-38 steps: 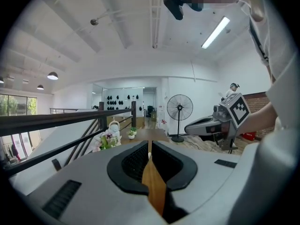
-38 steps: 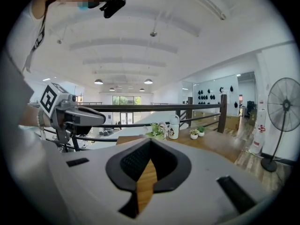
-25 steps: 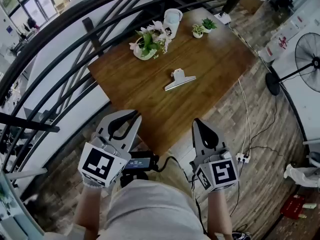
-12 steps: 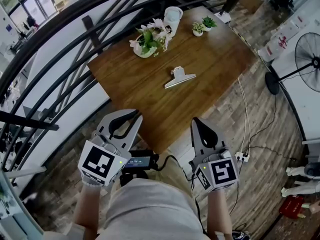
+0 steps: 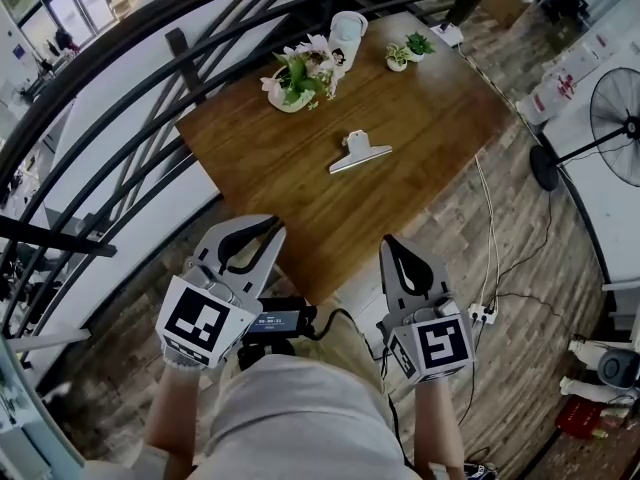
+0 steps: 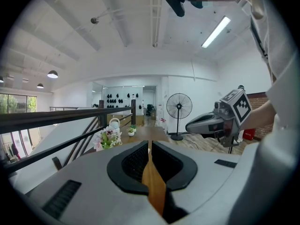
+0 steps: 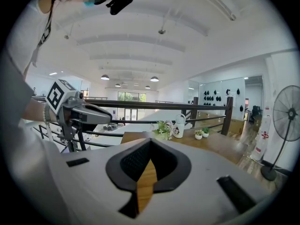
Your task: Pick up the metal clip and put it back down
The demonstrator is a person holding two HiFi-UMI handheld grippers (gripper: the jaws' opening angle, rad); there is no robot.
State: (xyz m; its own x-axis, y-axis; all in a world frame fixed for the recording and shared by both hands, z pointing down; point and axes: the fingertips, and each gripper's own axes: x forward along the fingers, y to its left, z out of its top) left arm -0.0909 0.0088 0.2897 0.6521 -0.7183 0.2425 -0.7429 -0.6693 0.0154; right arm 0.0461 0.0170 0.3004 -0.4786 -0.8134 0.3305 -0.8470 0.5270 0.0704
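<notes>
The metal clip (image 5: 358,153) lies flat in the middle of the wooden table (image 5: 430,118), silver, with its handles toward the far side. Both grippers hover well short of it, off the table's near corner and above the floor. My left gripper (image 5: 262,225) is open by only a thin slit (image 6: 149,143), and nothing is between its pads. My right gripper (image 5: 390,240) is shut and empty, its tips meeting (image 7: 150,140). Each gripper shows from the side in the other's view: right gripper (image 6: 188,125), left gripper (image 7: 110,118). Neither gripper view shows the clip.
At the table's far side stand a bowl of flowers (image 5: 295,80), a white jug (image 5: 345,33) and two small potted plants (image 5: 408,53). A dark railing (image 5: 120,118) runs along the left. A floor fan (image 5: 618,118) and a power strip with cables (image 5: 485,314) are to the right.
</notes>
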